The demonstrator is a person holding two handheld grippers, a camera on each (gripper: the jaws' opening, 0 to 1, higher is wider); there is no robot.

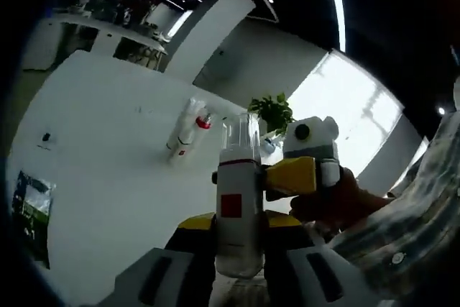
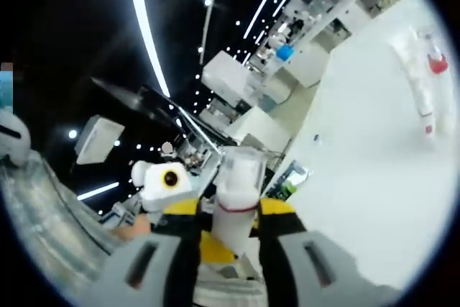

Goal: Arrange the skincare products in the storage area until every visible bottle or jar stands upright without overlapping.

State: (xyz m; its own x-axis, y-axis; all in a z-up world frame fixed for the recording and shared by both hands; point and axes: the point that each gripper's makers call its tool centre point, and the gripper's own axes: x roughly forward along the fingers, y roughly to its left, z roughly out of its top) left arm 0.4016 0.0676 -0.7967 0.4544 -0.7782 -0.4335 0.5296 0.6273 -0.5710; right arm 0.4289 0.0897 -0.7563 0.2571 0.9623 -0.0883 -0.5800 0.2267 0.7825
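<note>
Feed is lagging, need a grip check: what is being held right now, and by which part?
One white bottle with a clear cap: left gripper clamps its lower body; right gripper grips it near the neck, below the cap.

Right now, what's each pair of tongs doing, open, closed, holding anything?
Left tongs: closed on the white bottle.
Right tongs: closed on the same white bottle, at its clear-capped end.

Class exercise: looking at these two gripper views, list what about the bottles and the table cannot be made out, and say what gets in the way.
- Held bottle, left gripper view: its base is hidden between the left gripper's fingers; label text too blurred to read.
- Lying bottles on the white table, left gripper view: too small to count or identify.
- Right gripper view: the lying bottles run into the edge.
</note>
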